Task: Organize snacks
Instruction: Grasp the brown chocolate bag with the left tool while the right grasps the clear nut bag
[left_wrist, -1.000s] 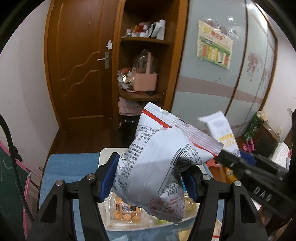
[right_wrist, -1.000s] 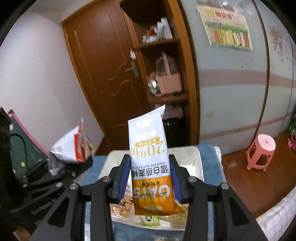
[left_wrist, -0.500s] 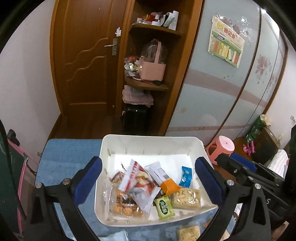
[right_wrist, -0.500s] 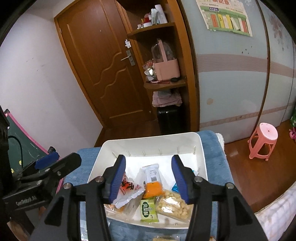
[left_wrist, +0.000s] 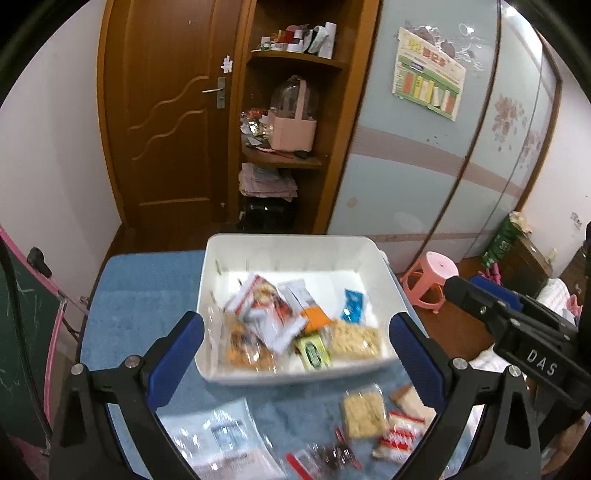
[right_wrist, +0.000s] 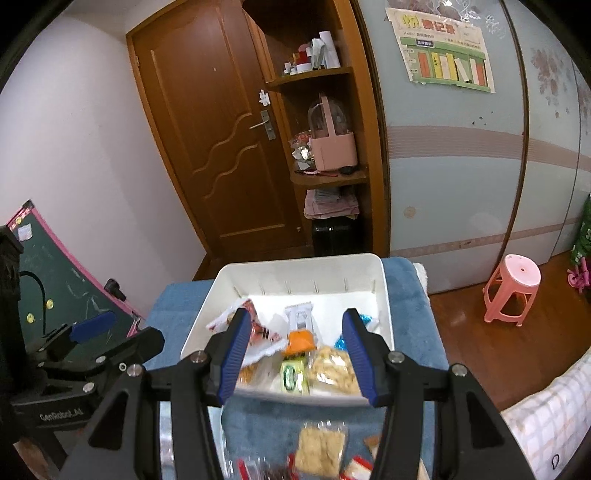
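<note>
Blue-clothed worktop (left_wrist: 140, 295) fills the near ground. Nearest on it: loose snack packets (left_wrist: 364, 413), among them a cracker pack and a red-and-white wrapper. Left hand-held gripper (left_wrist: 295, 343) hangs over them, jaws spread wide, nothing between. Right hand-held gripper (right_wrist: 293, 354) hangs alongside, jaws partly apart, also holding nothing. Beyond both: white bin (left_wrist: 295, 245) on the cloth, holding a red-and-white chip bag (left_wrist: 266, 306), an orange-ended oat bar (right_wrist: 301, 328), a green packet, crackers. Farther back: pink stool (right_wrist: 513, 288) on the floor, wooden door (left_wrist: 162, 110), corner shelves.
</note>
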